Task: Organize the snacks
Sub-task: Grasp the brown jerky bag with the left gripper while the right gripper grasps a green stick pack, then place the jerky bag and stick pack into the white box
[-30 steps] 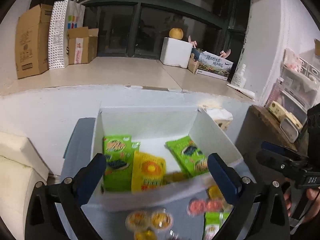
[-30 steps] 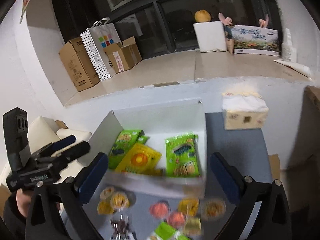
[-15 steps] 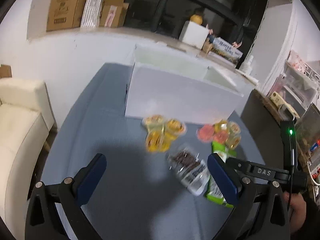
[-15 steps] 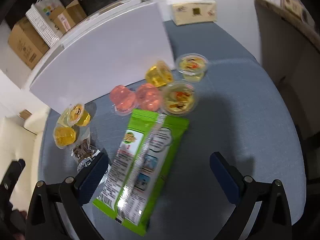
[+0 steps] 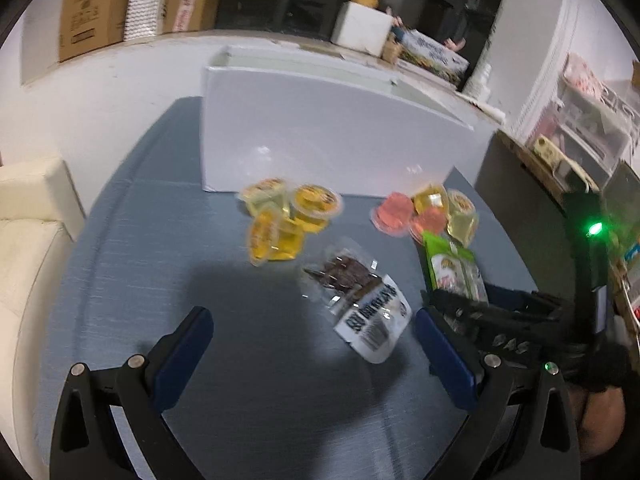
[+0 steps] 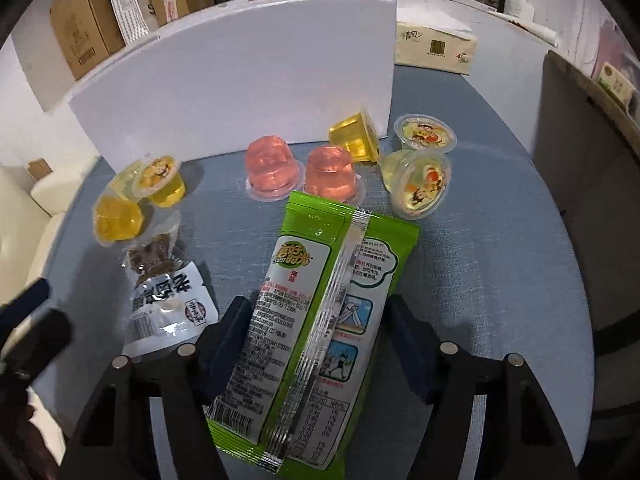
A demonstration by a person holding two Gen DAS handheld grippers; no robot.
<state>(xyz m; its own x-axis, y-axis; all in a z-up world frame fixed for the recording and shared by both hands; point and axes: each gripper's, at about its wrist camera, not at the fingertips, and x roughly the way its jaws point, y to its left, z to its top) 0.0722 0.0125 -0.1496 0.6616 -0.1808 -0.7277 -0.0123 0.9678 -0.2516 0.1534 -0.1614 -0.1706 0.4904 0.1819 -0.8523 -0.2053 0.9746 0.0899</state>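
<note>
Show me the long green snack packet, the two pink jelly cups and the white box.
long green snack packet (image 6: 320, 320), right wrist view, its back seam.
two pink jelly cups (image 6: 272, 172), right wrist view, left cup's side.
white box (image 6: 240, 80), right wrist view, front wall.

My left wrist camera looks steeply down across the blue table (image 5: 120, 280) toward the white box (image 5: 320, 136) at upper centre. My right wrist camera sits lower and closer. Both share the box, jelly cups (image 6: 276, 172) and green packet (image 6: 316, 312).
</note>
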